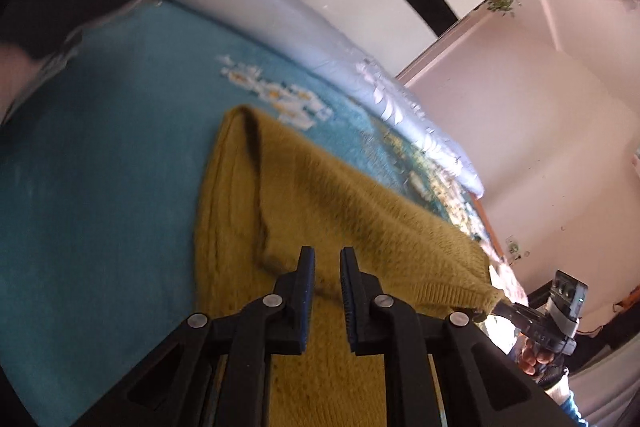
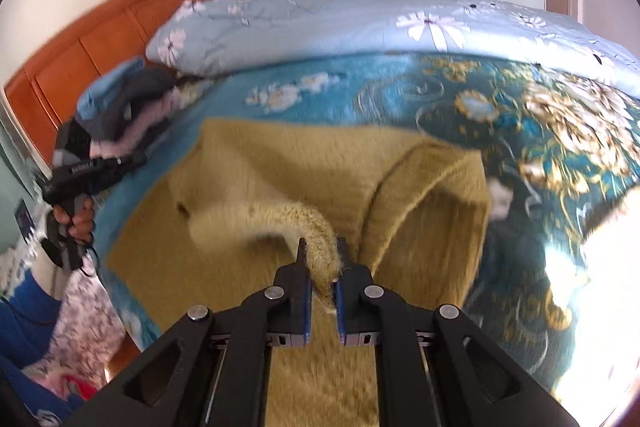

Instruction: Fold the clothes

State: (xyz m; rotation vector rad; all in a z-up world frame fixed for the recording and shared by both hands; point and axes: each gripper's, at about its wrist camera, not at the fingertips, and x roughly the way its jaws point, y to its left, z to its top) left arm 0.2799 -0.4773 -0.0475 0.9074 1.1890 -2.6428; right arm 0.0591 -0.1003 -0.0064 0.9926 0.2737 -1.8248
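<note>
While the mustard-yellow knitted sweater point(image 2: 280, 163) lies spread on the teal floral bedspread point(image 2: 440, 91), its folded body fills the middle of the bed and its near part runs under both claws. Bare bedspread shows to the sweater's left in the left wrist view point(image 1: 100, 167) and beyond its far edge and to its right in the right wrist view. A rumpled pale blue flowered quilt point(image 2: 340, 19) borders the far side of the bedspread, and a small pile of blue, grey and pink clothes point(image 2: 120, 107) sits near the sweater's far left corner, before the orange wooden headboard point(image 2: 100, 27).

Pressed together on a ribbed cuff, the right claw point(image 2: 322, 267) pinches the end of the sweater's sleeve point(image 2: 256, 219), which arches up off the body in a blurred curve. The left claw point(image 1: 327, 267) is spread, its blue-lined fingers point(image 1: 306, 283) hovering over the sweater with a narrow gap and nothing between them.
</note>
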